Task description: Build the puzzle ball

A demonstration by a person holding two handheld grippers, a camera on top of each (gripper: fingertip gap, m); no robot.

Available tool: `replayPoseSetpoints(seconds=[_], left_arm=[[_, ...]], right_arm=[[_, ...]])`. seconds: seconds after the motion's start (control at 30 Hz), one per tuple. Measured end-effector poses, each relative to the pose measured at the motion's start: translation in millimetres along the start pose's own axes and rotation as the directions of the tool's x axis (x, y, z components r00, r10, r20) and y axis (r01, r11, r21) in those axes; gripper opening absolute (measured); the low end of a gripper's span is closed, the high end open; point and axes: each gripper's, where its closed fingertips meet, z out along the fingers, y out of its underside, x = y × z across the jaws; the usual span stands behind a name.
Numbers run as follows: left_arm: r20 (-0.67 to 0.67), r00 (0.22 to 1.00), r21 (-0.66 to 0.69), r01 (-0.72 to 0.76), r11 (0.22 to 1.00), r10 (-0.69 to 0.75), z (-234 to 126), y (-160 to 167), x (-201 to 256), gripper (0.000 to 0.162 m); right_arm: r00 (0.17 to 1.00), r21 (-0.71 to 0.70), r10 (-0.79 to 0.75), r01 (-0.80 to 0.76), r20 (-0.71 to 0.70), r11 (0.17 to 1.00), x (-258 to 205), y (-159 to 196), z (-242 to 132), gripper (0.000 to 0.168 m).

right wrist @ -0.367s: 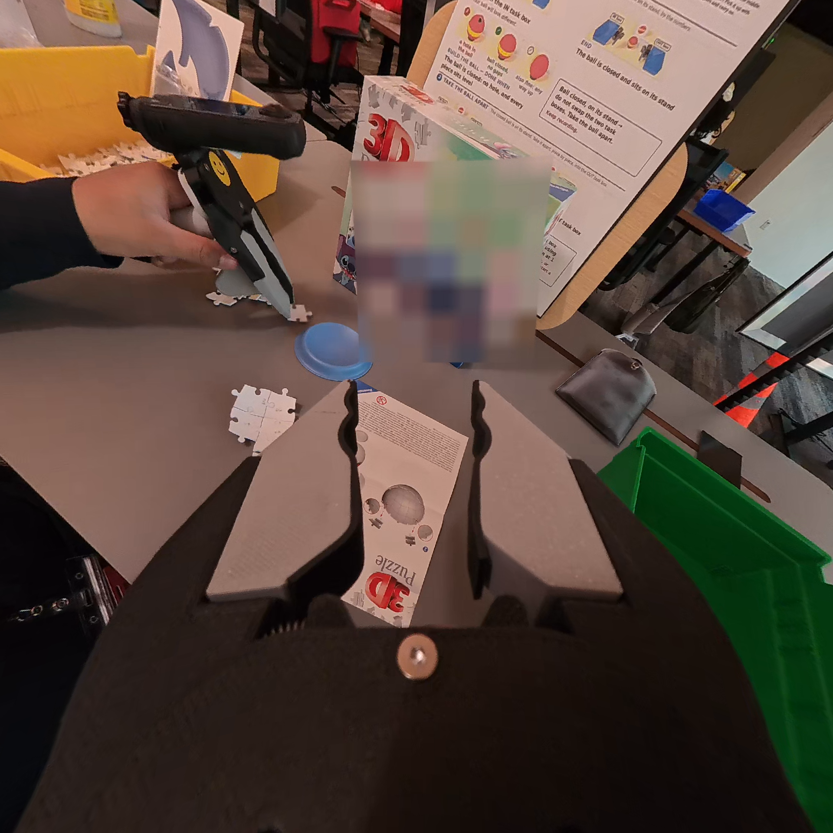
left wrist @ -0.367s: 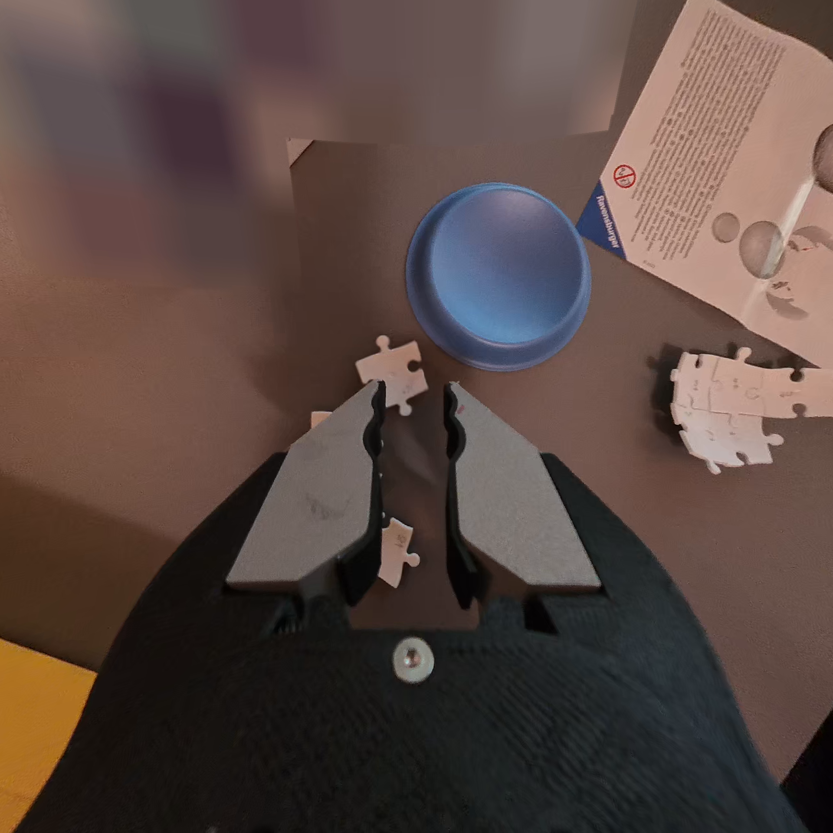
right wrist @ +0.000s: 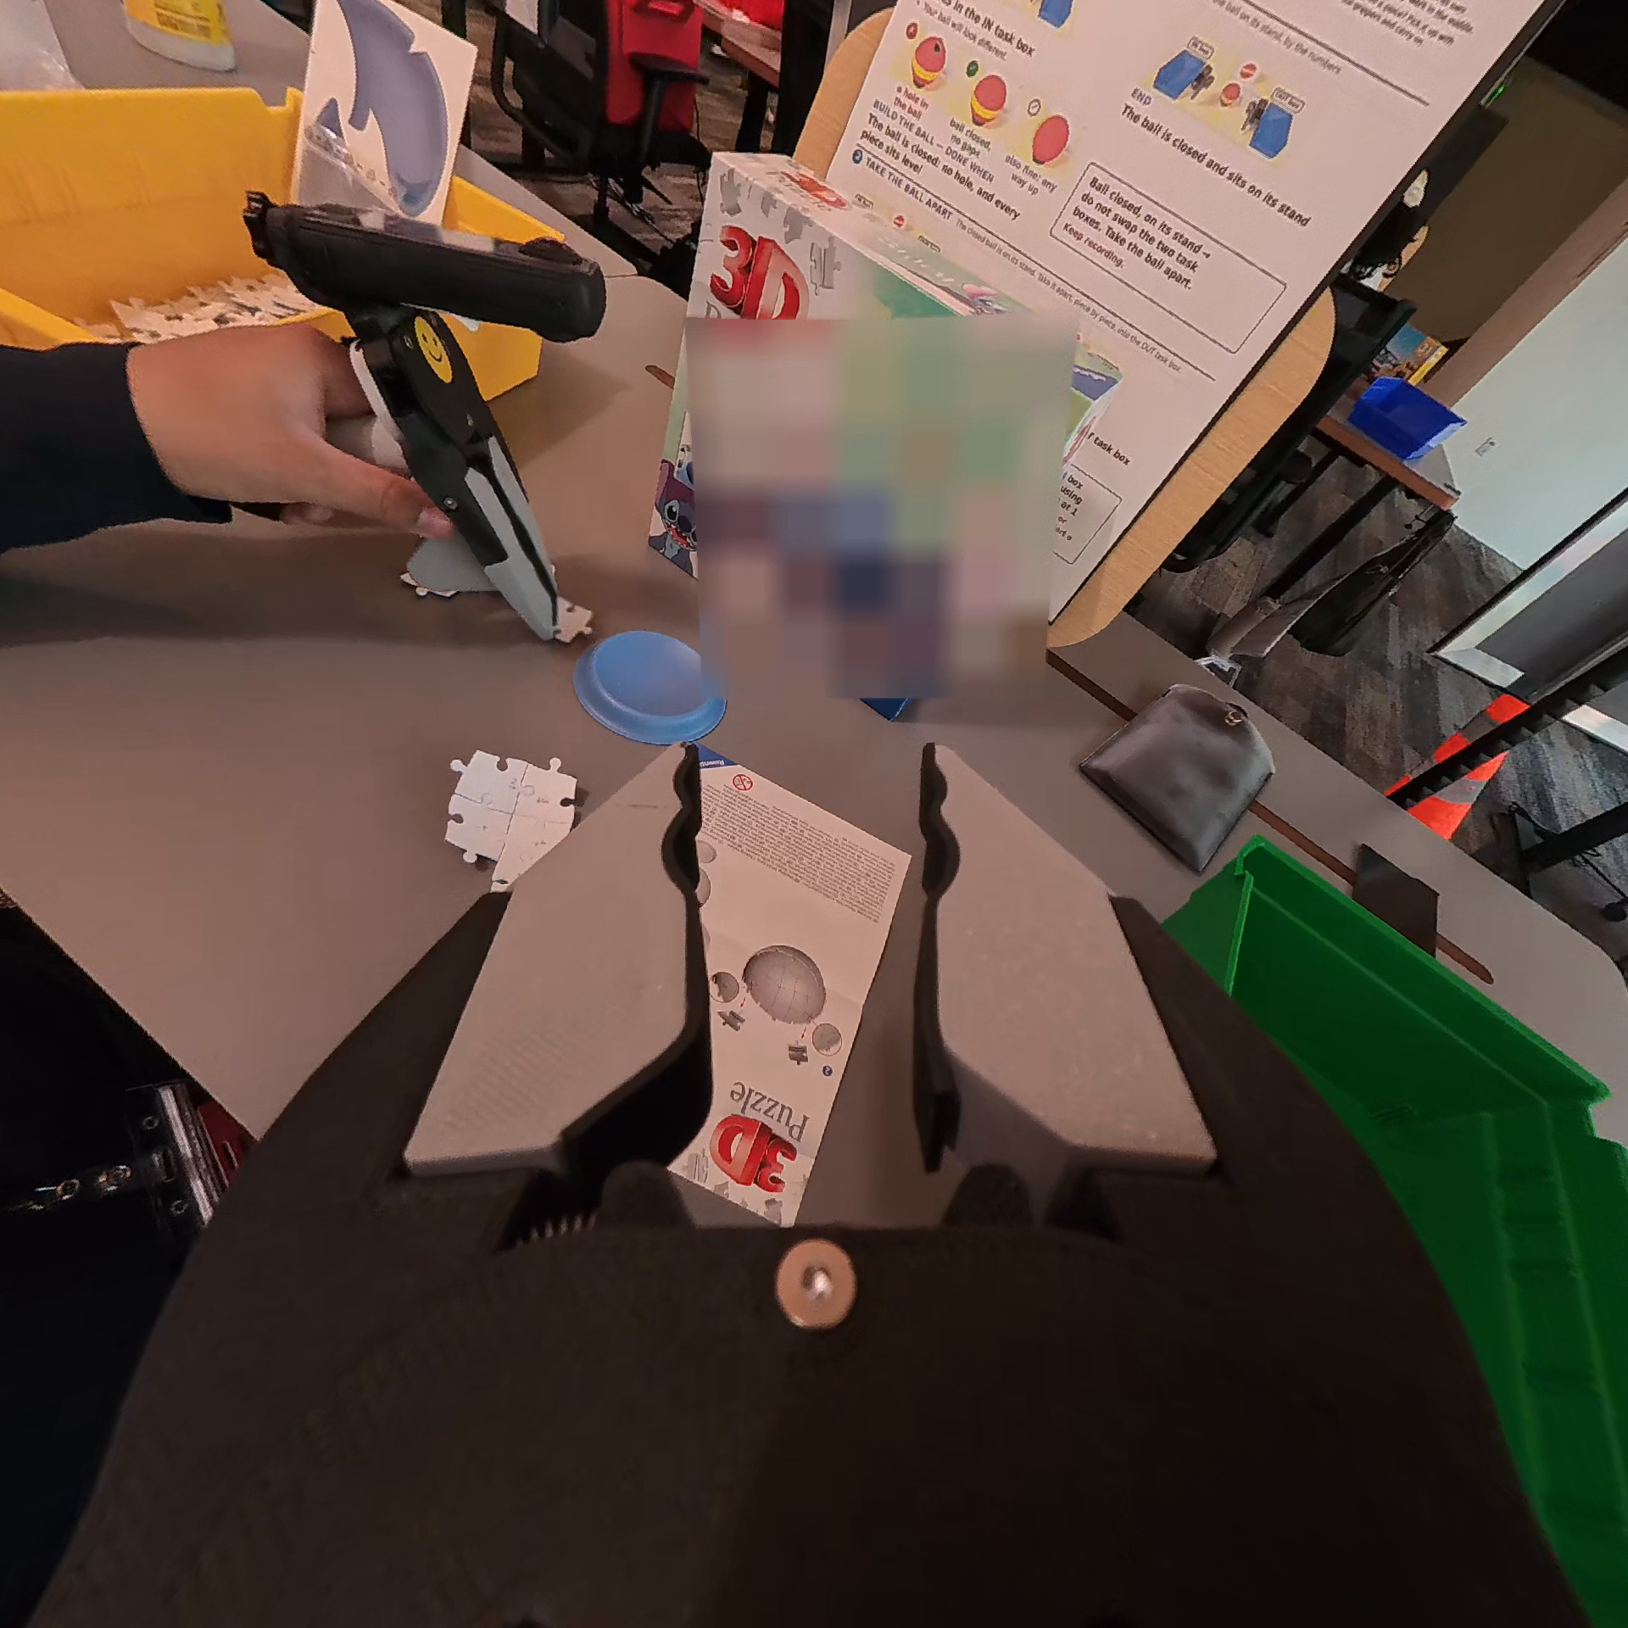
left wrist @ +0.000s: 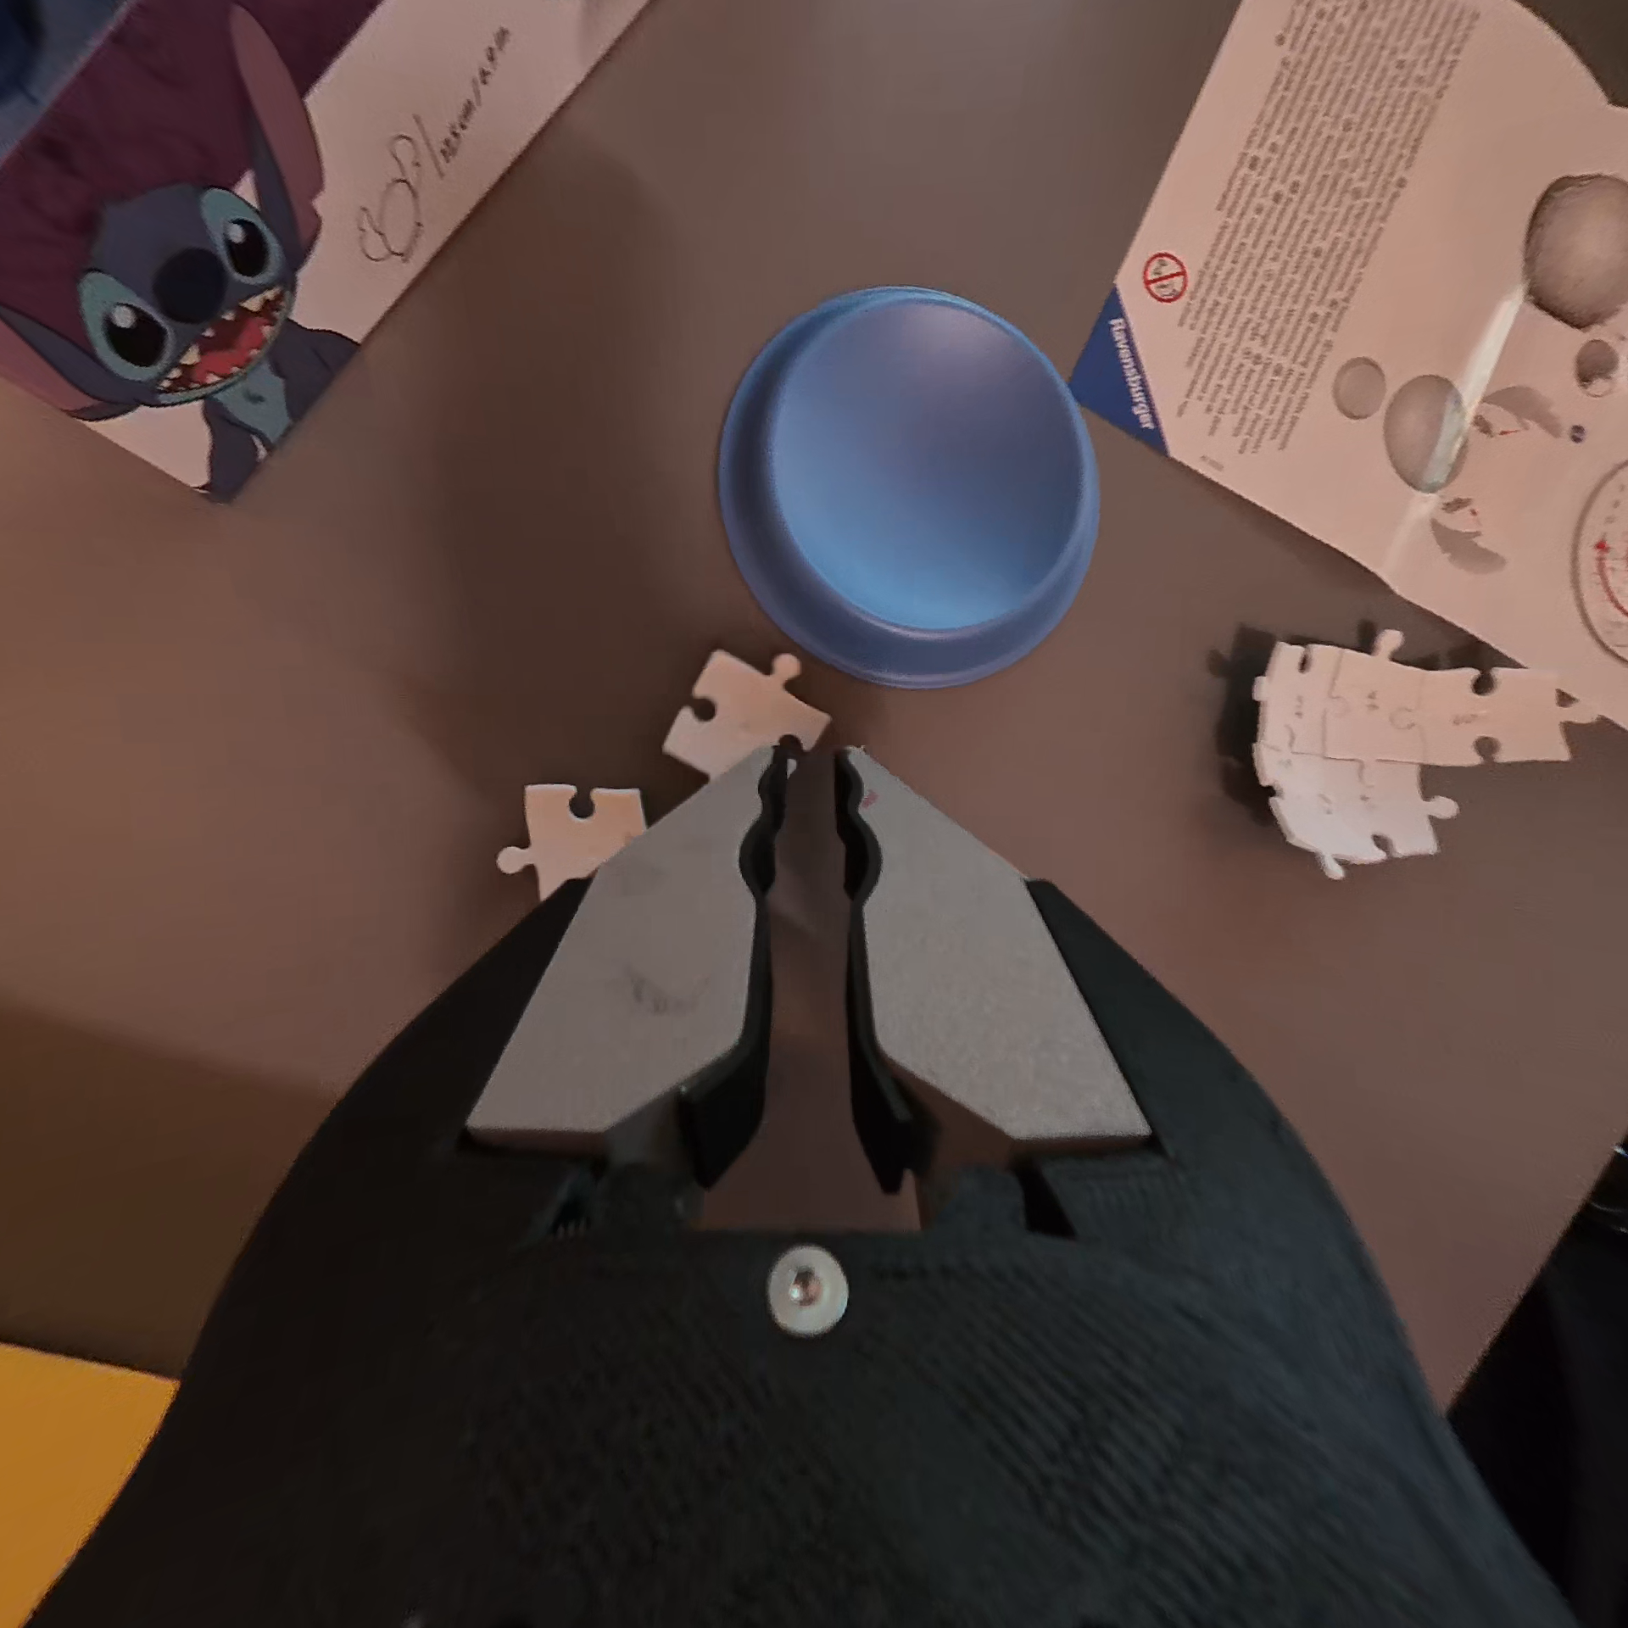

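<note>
Hovering low over the matte grey desk [left wrist: 440,881]: left gripper [left wrist: 810,758], grey textured fingers [left wrist: 669,951] with wavy black inner edges, narrowly parted, tips touching the desk by a loose white puzzle piece [left wrist: 740,722] at 11 o'clock, holding nothing visibly. Second loose piece [left wrist: 573,828] at 9 o'clock. Smooth blue round stand [left wrist: 907,484] at 12 o'clock. Joined curved cluster of white pieces [left wrist: 1357,775] at 3 o'clock, beside the folded paper leaflet [left wrist: 1365,264]. Right gripper [right wrist: 806,766] raised, fingers [right wrist: 573,987] wide, empty, above the leaflet. Green bin [right wrist: 1409,1101] at 4 o'clock, yellow bin [right wrist: 132,176] at 10 o'clock, puzzle box [right wrist: 758,264] beyond.
</note>
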Motion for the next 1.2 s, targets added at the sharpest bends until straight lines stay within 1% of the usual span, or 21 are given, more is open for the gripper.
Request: replayPoseSetpoints(seconds=[0.03, 0.1, 0.17, 0.2, 0.27, 0.33, 0.4, 0.43, 0.57, 0.63, 0.67, 0.77, 0.83, 1.2], left_arm=[[-0.022, 1.0, -0.004, 0.004, 1.0, -0.004, 0, 1, 4, 0.008], [-0.13, 0.991, -0.018, 0.026, 0.999, -0.028, -2, 3, 20, 0.009], [-0.248, 0.966, -0.013, 0.067, 0.998, -0.069, -9, 0, 34, 0.011], [-0.27, 0.959, 0.005, 0.091, 0.996, -0.086, -13, -4, 34, 0.011], [-0.236, 0.967, 0.026, 0.107, 0.994, -0.098, -16, -5, 23, 0.006], [-0.189, 0.977, -0.002, 0.098, 0.995, -0.097, -11, 1, 14, 0.005], [-0.174, 0.98, -0.028, 0.09, 0.996, -0.093, -5, 6, 11, 0.004], [-0.162, 0.983, -0.04, 0.083, 0.996, -0.089, -3, 8, 10, 0.0], [-0.128, 0.989, -0.039, 0.068, 0.997, -0.073, -3, 8, 6, 0.0], [-0.121, 0.99, -0.04, 0.062, 0.997, -0.066, -5, 9, 6, 0.0], [-0.122, 0.99, -0.034, 0.063, 0.997, -0.067, -8, 8, 6, 0.003], [-0.141, 0.987, 0.036, 0.08, 0.996, -0.074, -23, -3, 7, 0.005], [-0.148, 0.986, 0.058, 0.09, 0.994, -0.08, -28, -5, 7, 0.005], [-0.099, 0.992, -0.021, 0.076, 0.997, -0.078, -12, 9, 3, 0.003]], right_arm=[[1.0, 0.0, -0.001, 0.001, 0.0, 1.0, 0, 0, 0, 0.047], [1.0, -0.001, -0.002, 0.002, 0.0, 1.0, 0, 0, -1, 0.047], [1.0, -0.001, -0.002, 0.002, -0.002, 1.0, 1, 0, -1, 0.047], [1.0, -0.001, -0.001, 0.001, -0.001, 1.0, 1, 0, -1, 0.047], [1.0, -0.002, -0.002, 0.002, -0.002, 1.0, 1, 1, -1, 0.047], [1.0, -0.003, -0.003, 0.003, -0.002, 1.0, 1, 1, -1, 0.047], [1.0, -0.003, -0.004, 0.004, -0.003, 1.0, 1, 0, -2, 0.047], [1.0, -0.002, -0.005, 0.005, -0.004, 1.0, 1, 0, -2, 0.047], [1.0, 0.001, -0.008, 0.008, -0.007, 1.0, 1, -1, -4, 0.047], [1.0, 0.002, -0.01, 0.01, -0.008, 1.0, 1, -1, -5, 0.047], [1.0, 0.002, -0.01, 0.01, -0.008, 1.0, 1, -1, -5, 0.047], [1.0, -0.003, -0.01, 0.01, -0.013, 1.0, 3, 0, -4, 0.047], [1.0, -0.004, -0.009, 0.009, -0.013, 1.0, 3, 1, -4, 0.047], [1.0, -0.007, -0.016, 0.015, -0.012, 1.0, 1, 0, -3, 0.047]])
